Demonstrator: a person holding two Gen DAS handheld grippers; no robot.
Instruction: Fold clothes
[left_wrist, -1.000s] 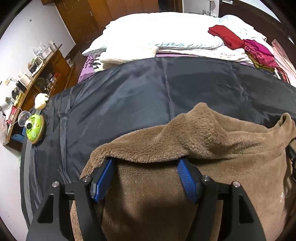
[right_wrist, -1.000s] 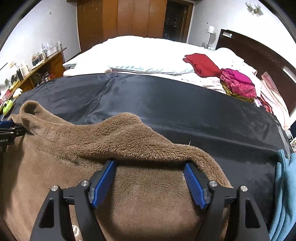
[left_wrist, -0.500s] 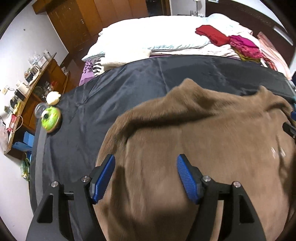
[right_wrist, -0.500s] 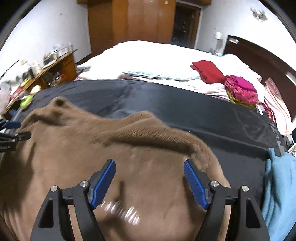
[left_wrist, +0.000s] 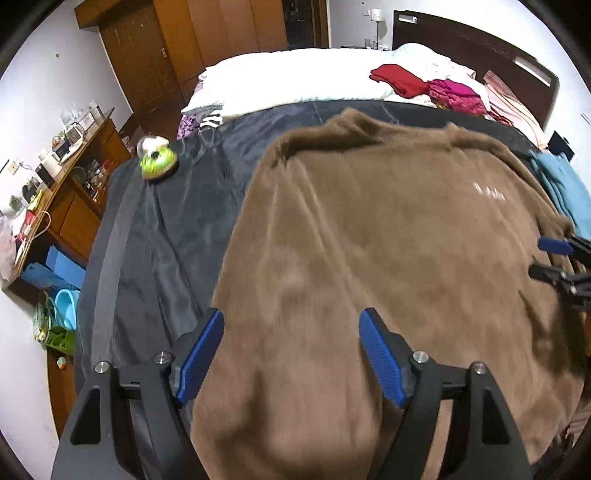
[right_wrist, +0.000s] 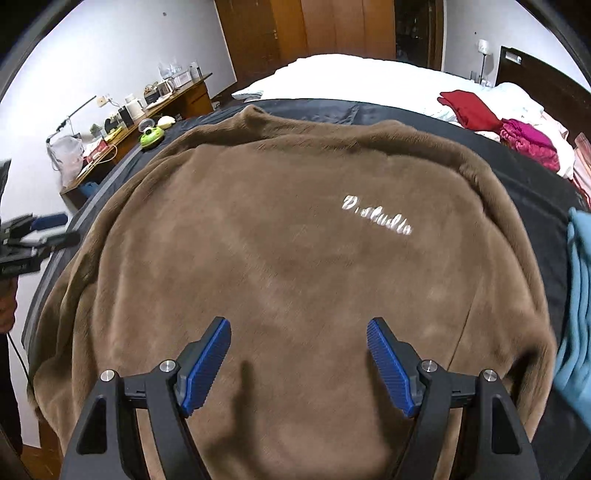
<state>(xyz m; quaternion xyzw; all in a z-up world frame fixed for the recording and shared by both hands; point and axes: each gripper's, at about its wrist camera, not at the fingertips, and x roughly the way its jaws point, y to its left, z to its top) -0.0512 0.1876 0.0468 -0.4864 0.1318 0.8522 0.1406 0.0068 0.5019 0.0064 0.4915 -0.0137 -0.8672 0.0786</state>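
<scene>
Hand-held grippers (right_wrist: 298, 363) above brown fleece (right_wrist: 295, 258), w/ teal cloth (right_wrist: 576, 295) beside

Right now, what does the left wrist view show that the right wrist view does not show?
Only the left wrist view shows the blue basin on the floor beside the bed, and the left gripper close up, jaws open above the cloth. Only the right wrist view shows the white lettering sharply, and the right gripper close up, also open. Both show the brown fleece garment spread on the dark sheet, the green toy and the red clothes.
</scene>
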